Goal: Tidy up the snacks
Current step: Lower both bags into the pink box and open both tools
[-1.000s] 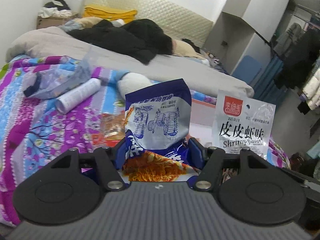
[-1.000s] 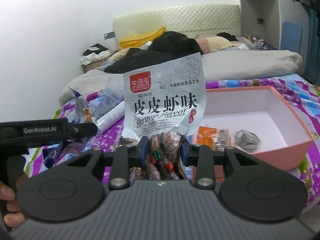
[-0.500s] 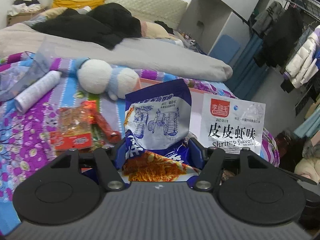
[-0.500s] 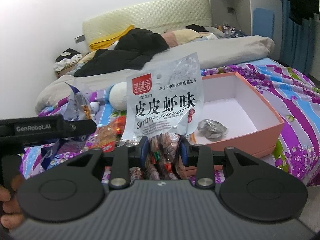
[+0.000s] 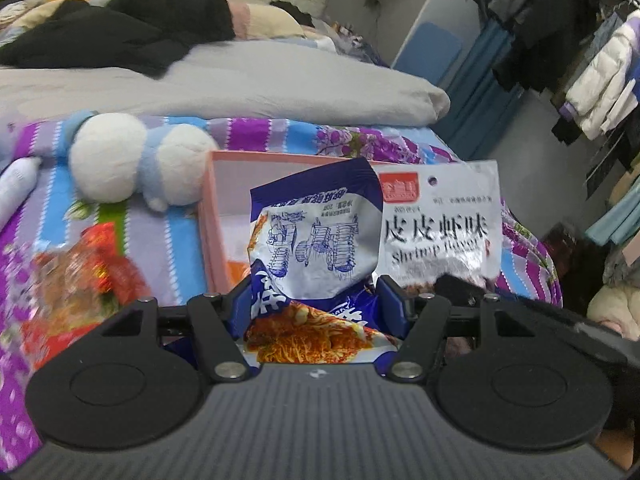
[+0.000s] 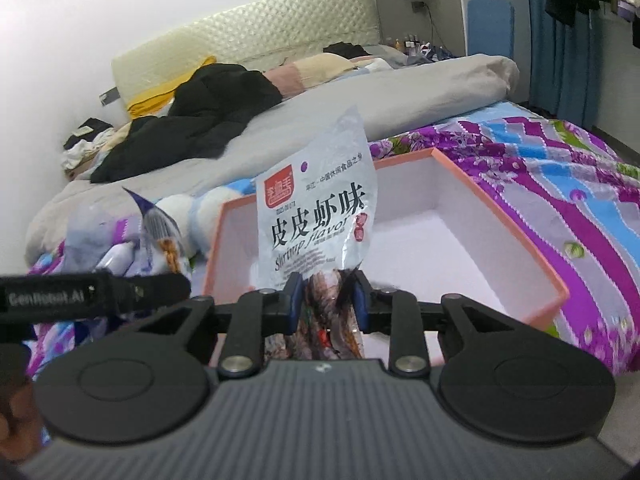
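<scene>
Where the bed fills both views, its surface is a striped floral sheet in purple, blue and lilac, soft and rumpled, with a smooth grey duvet rolled across the upper middle and a heap of black clothing at upper left. A quilted cream headboard stands against a white wall; blue curtains and hanging coats crowd the upper right of the left view. A pink cardboard box, square and shallow with a matte white inside, sits on the sheet at centre. A white and pale blue plush toy lies touching the box's left wall. Red crinkly wrappers, blurred, lie at lower left. The left gripper pinches a glossy blue and white noodle packet, creased and upright, in front of the box. The right gripper is closing its jaws on a silvery foil shrimp-flavour packet, which stands between the pads, tilted right, over the box's near edge. A hand shows at the lower left edge of the right view.
</scene>
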Demonstrator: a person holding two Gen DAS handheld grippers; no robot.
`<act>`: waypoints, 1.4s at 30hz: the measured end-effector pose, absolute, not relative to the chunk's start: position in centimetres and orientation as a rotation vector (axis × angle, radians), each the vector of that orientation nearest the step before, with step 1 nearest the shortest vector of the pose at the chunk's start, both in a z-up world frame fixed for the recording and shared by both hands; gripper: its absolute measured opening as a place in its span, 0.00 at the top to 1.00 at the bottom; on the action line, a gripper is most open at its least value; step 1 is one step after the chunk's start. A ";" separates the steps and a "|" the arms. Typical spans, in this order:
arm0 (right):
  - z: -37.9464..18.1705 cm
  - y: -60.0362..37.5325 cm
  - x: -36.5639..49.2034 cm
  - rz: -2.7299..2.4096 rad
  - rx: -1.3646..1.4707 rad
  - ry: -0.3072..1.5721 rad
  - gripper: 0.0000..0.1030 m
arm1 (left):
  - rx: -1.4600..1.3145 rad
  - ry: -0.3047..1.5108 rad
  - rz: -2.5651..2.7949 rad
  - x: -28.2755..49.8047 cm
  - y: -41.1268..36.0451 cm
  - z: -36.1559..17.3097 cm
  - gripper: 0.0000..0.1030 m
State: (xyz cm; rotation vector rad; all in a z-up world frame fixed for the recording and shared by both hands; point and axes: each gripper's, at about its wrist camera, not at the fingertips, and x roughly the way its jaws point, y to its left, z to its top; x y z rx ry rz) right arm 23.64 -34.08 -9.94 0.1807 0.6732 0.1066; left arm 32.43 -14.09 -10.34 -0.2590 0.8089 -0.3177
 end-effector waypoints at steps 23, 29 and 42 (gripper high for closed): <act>-12.8 -36.3 31.5 0.099 0.183 0.857 0.43 | -0.134 0.946 -0.323 39.4 -18.0 -10.1 0.18; -11.1 -36.2 29.9 0.109 0.159 0.813 0.43 | -0.124 0.889 -0.328 36.3 -16.9 -7.7 0.18; -5.9 -34.1 24.2 0.180 0.191 0.661 0.43 | -0.121 0.710 -0.300 28.4 -12.6 -1.7 0.18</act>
